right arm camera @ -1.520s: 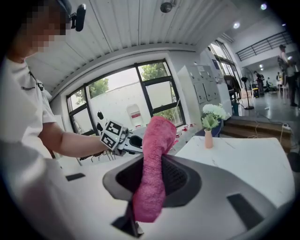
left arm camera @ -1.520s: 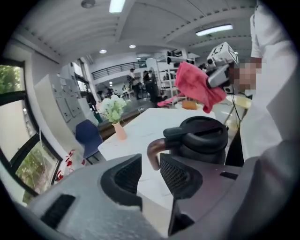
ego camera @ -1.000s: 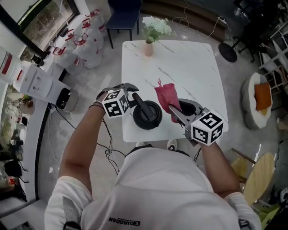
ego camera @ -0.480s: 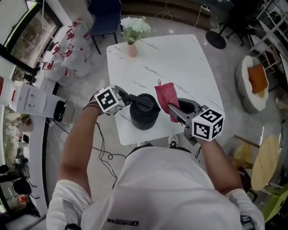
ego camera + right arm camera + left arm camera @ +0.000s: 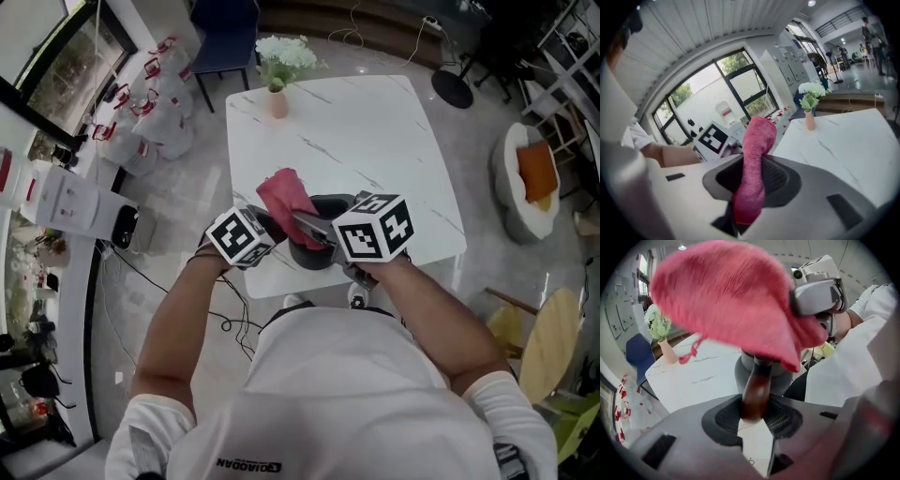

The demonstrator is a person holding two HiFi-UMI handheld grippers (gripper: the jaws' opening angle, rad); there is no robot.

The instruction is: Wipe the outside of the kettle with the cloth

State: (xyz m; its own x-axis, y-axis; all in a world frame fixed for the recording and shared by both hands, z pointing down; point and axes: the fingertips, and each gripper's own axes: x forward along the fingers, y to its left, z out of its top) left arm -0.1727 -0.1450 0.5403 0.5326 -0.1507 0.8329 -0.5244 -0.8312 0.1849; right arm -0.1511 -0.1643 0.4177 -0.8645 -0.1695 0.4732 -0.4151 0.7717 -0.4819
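Observation:
The dark kettle (image 5: 319, 258) stands near the white table's (image 5: 375, 141) front edge, mostly hidden under both grippers. In the left gripper view its grey body (image 5: 740, 376) rises behind its dark handle (image 5: 757, 385). My left gripper (image 5: 272, 225) (image 5: 757, 411) has just been closing, and its pads now grip that handle. My right gripper (image 5: 305, 223) (image 5: 750, 187) is shut on the red cloth (image 5: 286, 194) (image 5: 753, 159), holding it over the kettle's top on the left side. In the left gripper view the cloth (image 5: 726, 301) hangs just above the handle.
A pink vase with white flowers (image 5: 276, 101) (image 5: 809, 112) stands at the table's far left corner. A blue chair (image 5: 220, 23) and white bags with red handles (image 5: 155, 112) lie beyond on the floor. The table's front edge is right under my grippers.
My right gripper has swung the cloth from the kettle's right side across to its top and left side. My left gripper has come in from the left and shut on the handle.

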